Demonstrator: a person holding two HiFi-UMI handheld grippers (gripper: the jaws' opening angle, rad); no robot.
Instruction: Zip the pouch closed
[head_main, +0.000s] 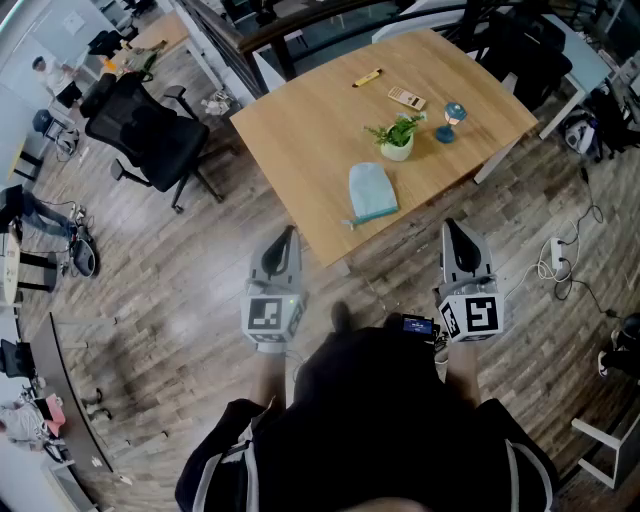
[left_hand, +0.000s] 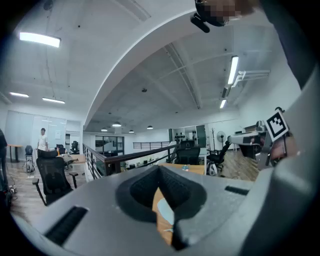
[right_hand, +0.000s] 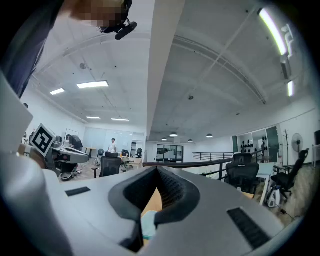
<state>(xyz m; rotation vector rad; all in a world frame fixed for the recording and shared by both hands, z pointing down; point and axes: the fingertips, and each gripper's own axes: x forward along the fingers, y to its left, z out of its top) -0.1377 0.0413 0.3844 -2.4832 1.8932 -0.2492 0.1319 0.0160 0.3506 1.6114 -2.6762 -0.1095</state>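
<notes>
The light-blue pouch (head_main: 372, 192) lies flat near the lower edge of the bench (head_main: 300, 140), its long axis running up-frame. It sits above and between both grippers, well apart from each. The left gripper (head_main: 288, 238) and right gripper (head_main: 451, 230) are pressed together, empty. The pouch's lower end looks slightly nearer the left.

Left claw (left_hand: 160, 168): grey jaws pressed together, nothing held. Pale blue fabric pouch (left_hand: 165, 211) lies on light wooden tabletop (left_hand: 158, 197), seen through the gap.
</notes>
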